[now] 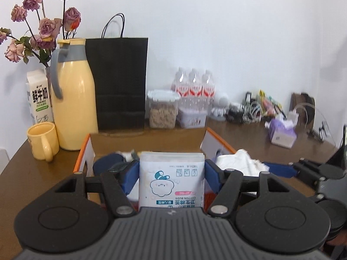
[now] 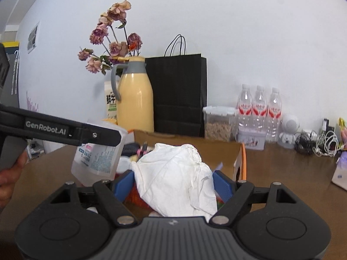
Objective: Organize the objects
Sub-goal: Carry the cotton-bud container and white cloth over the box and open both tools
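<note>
My left gripper is shut on a clear box of cotton buds, held above an open cardboard box with orange edges. My right gripper is shut on a crumpled white cloth, held over the same cardboard box. The cloth also shows in the left wrist view, with the right gripper at the right. The left gripper's arm and the cotton buds box show at the left of the right wrist view. Dark round items and small things lie inside the box.
On the brown table stand a yellow mug, a yellow thermos jug, a milk carton, dried roses, a black paper bag, a food container, three water bottles, cables and a purple tissue pack.
</note>
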`<state>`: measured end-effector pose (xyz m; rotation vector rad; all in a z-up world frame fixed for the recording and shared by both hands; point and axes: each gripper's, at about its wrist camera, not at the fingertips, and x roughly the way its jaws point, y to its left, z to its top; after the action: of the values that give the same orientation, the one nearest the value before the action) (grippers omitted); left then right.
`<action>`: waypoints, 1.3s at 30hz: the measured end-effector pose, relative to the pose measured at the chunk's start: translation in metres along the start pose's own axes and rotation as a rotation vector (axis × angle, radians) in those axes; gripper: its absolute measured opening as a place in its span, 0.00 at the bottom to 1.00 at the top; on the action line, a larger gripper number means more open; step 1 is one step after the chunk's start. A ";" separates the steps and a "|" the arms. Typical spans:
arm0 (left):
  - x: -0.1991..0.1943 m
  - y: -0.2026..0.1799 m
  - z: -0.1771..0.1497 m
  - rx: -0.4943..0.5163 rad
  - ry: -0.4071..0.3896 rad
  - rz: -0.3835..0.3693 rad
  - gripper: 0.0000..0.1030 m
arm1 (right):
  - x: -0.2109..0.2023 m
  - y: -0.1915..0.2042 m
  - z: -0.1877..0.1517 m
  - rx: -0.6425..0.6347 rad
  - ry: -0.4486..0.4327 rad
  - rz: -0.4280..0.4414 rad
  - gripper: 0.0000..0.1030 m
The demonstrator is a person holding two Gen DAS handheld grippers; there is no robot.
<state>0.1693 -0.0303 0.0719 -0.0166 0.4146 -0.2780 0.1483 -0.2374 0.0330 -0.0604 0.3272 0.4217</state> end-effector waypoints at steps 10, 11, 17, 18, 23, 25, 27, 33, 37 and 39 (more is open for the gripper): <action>0.061 0.011 0.028 -0.111 0.034 0.017 0.63 | 0.073 -0.015 0.031 0.000 0.020 -0.094 0.76; 0.069 0.012 0.030 -0.120 0.042 0.022 0.63 | 0.082 -0.017 0.032 0.001 0.028 -0.106 0.76; 0.116 0.019 0.032 -0.161 0.097 0.039 0.63 | 0.129 -0.027 0.025 0.021 0.084 -0.152 0.76; 0.122 0.019 0.030 -0.164 0.101 0.039 0.63 | 0.133 -0.028 0.021 0.023 0.093 -0.150 0.76; 0.140 0.021 0.023 -0.157 0.118 0.041 0.63 | 0.144 -0.033 0.013 0.011 0.115 -0.148 0.77; 0.143 0.021 0.022 -0.148 0.116 0.033 0.64 | 0.145 -0.033 0.013 0.004 0.116 -0.148 0.80; 0.141 0.023 0.021 -0.144 0.113 0.031 0.72 | 0.144 -0.033 0.012 0.007 0.115 -0.145 0.83; 0.126 0.029 0.021 -0.135 0.066 0.071 1.00 | 0.134 -0.033 0.011 0.011 0.105 -0.158 0.99; 0.121 0.033 0.019 -0.144 0.068 0.093 1.00 | 0.126 -0.032 0.013 0.014 0.084 -0.151 1.00; 0.120 0.034 0.018 -0.142 0.071 0.102 1.00 | 0.123 -0.030 0.013 0.008 0.075 -0.147 1.00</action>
<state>0.2906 -0.0305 0.0391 -0.1243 0.5033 -0.1491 0.2705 -0.2149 0.0054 -0.0925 0.3955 0.2729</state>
